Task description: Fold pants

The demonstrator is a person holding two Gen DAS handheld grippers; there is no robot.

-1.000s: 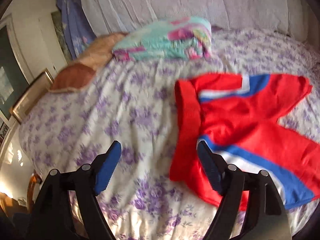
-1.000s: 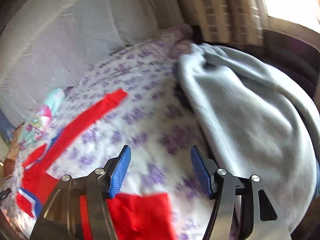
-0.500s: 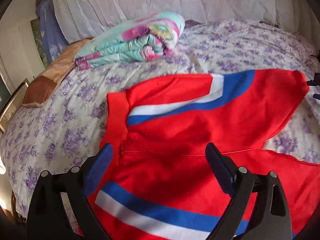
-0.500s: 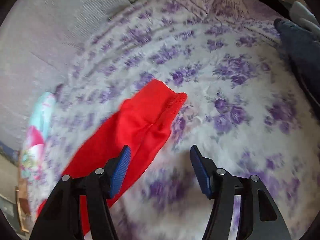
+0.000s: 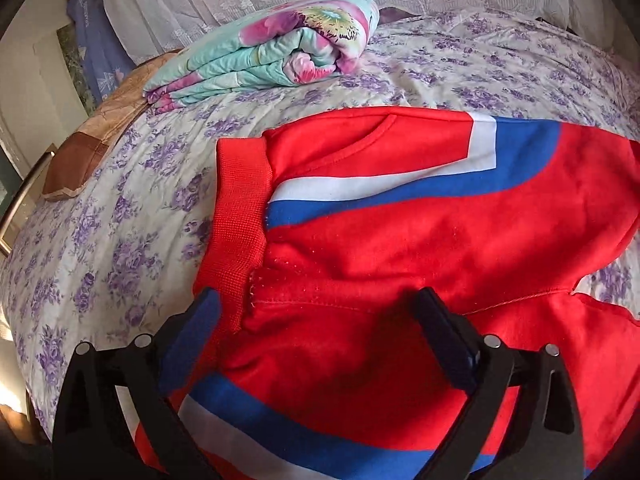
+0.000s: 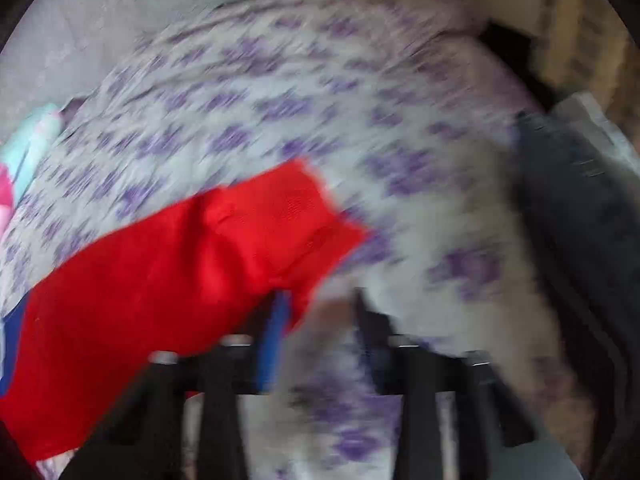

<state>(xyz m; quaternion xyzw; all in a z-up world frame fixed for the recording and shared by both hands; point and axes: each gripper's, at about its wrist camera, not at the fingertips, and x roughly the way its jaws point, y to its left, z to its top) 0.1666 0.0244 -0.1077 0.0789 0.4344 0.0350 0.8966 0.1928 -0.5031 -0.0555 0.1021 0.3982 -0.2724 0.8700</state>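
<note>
One pair of red pants point(image 5: 400, 240) took up most of the bed point(image 5: 120, 220), spread flat right in front of the left gripper point(image 5: 316, 324) and running off to its right. They looked like soft fleecy sweatpants, light and floppy, so I'd guess they'd sag and drag if lifted from one spot, not slippery though. Blue and white stripes ran down each side. The sheet under them was thin cotton with purple flowers, a bit rumpled.

Best place to grab, in my opinion, was the ribbed waistband point(image 5: 240, 216), thicker and stiffer than the rest, sitting just ahead and left of the left gripper. That gripper had its jaws spread wide and had just been opening further, straddling the waist seam with cloth under them but nothing pinched.

Over at the leg end, the ribbed cuff point(image 6: 316, 216) lay just ahead and left of the right gripper point(image 6: 320, 304). The view there was blurry; its jaws stood partly apart, the left pad at the cuff's edge, and they'd just been shifting, but I saw nothing clamped between them.

Beyond the left gripper sat a folded floral quilt point(image 5: 272, 48), puffy and soft.
</note>
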